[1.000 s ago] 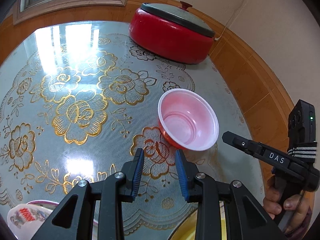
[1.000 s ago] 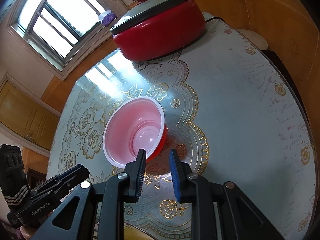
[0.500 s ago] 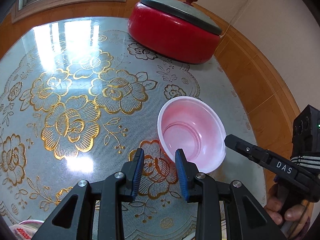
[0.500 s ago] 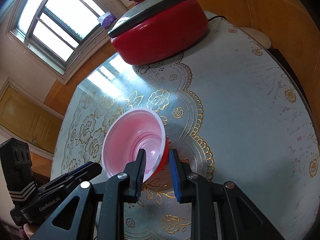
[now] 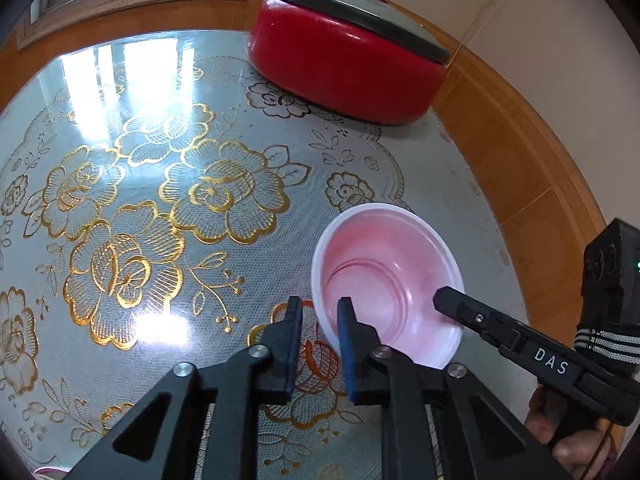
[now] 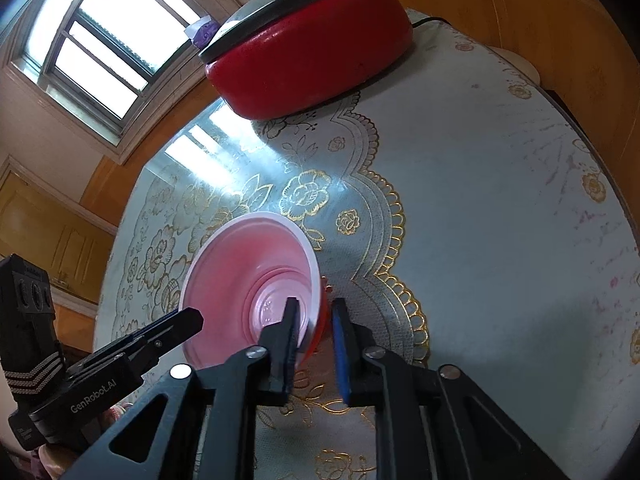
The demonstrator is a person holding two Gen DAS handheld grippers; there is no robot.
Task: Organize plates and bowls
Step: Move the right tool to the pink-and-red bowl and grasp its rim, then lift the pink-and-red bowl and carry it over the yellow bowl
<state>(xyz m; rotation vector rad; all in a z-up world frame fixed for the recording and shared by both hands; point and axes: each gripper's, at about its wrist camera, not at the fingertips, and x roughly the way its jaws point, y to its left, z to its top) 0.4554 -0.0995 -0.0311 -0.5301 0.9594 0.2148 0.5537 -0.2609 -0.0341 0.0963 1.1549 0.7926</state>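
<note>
A red bowl with a white-pink inside stands on the table; it also shows in the right wrist view. My left gripper is open, and its jaws straddle the bowl's near-left rim. My right gripper is open, with one finger inside the bowl and one outside its right wall. The right gripper shows in the left wrist view over the bowl's right side. I cannot tell whether either gripper touches the rim.
A big red pot with a grey lid stands at the far side of the round table, which has a glossy gold-flower cloth. A wooden wall panel runs close on the right. A window is behind.
Both grippers have moved forward onto the bowl; their jaws now reach over its rim from the left and the right. The jaws' opening looks unchanged.
</note>
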